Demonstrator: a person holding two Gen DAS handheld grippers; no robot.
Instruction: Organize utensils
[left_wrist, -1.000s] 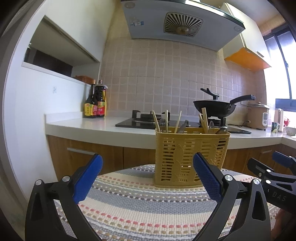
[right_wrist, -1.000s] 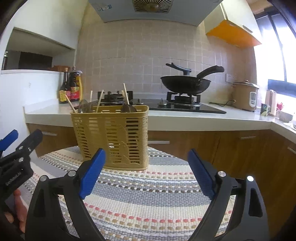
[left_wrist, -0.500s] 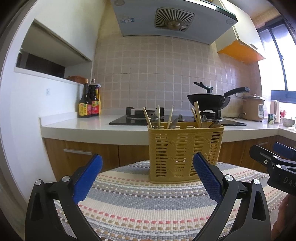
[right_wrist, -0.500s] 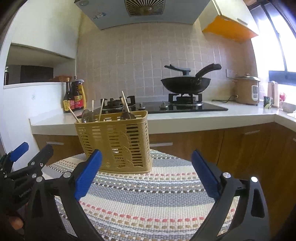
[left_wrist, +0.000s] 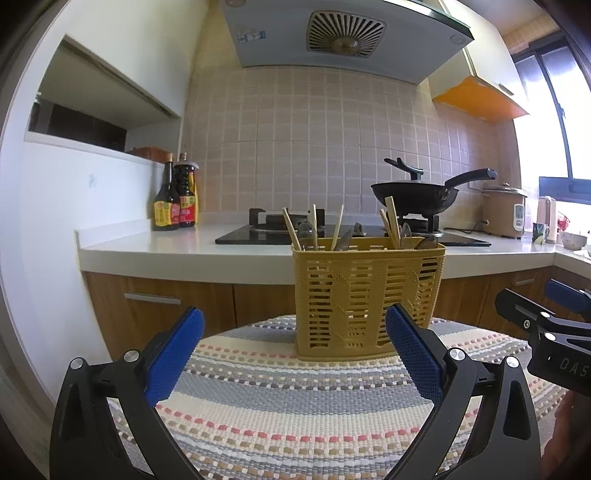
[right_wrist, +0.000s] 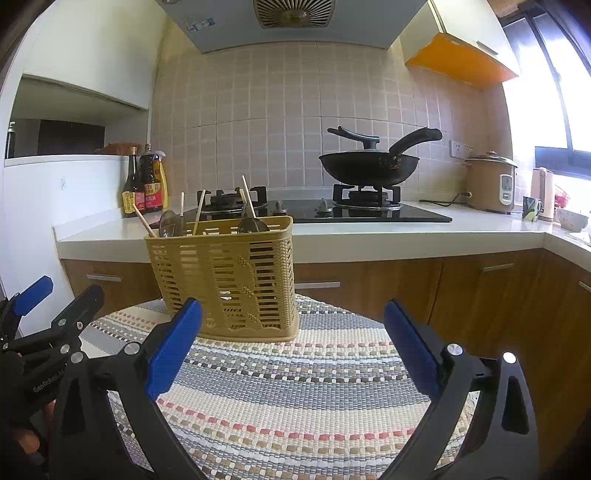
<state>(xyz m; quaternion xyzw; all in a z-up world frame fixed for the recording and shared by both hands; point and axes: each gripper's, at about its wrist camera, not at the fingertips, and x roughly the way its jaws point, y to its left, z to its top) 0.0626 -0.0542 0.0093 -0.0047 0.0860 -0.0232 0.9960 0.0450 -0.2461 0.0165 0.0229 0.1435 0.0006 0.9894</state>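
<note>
Far left, against the tiled wall: two sauce bottles (left_wrist: 176, 197) on the white counter (left_wrist: 147, 243). Next along, the black hob (left_wrist: 258, 238), its left burner bare.

Left gripper (left_wrist: 293, 354) held low over a striped woven mat (left_wrist: 295, 406). Jaws spread wide, blue pads (left_wrist: 171, 356) apart, nothing between them but mat.

Centre: yellow slotted basket (left_wrist: 364, 302) standing upright on the far part of the mat, in front of the counter edge. From the left wrist view it sits just beyond the left gripper's right pad, not touched. Utensils stand inside it: wooden chopsticks (left_wrist: 338, 229) leaning at angles in both halves, and metal spoons (right_wrist: 253, 225) with bowls up; some dark pieces among them, too small to name. Nothing lies loose on the mat.

Right gripper (right_wrist: 293, 349) also low over the mat, right of the basket. Jaws have just finished opening and stand wide, empty. Basket sits just beyond its left pad, apart from it. A bit of the person's hand shows at the lower left of the right wrist view, under the left gripper.

Right of the basket, on the hob: black wok (right_wrist: 369, 168) on the right burner, handle pointing up-right. Further right, a rice cooker (right_wrist: 491, 182), then a mug (right_wrist: 532, 208) and a bowl (right_wrist: 570, 219) by the bright window.
</note>
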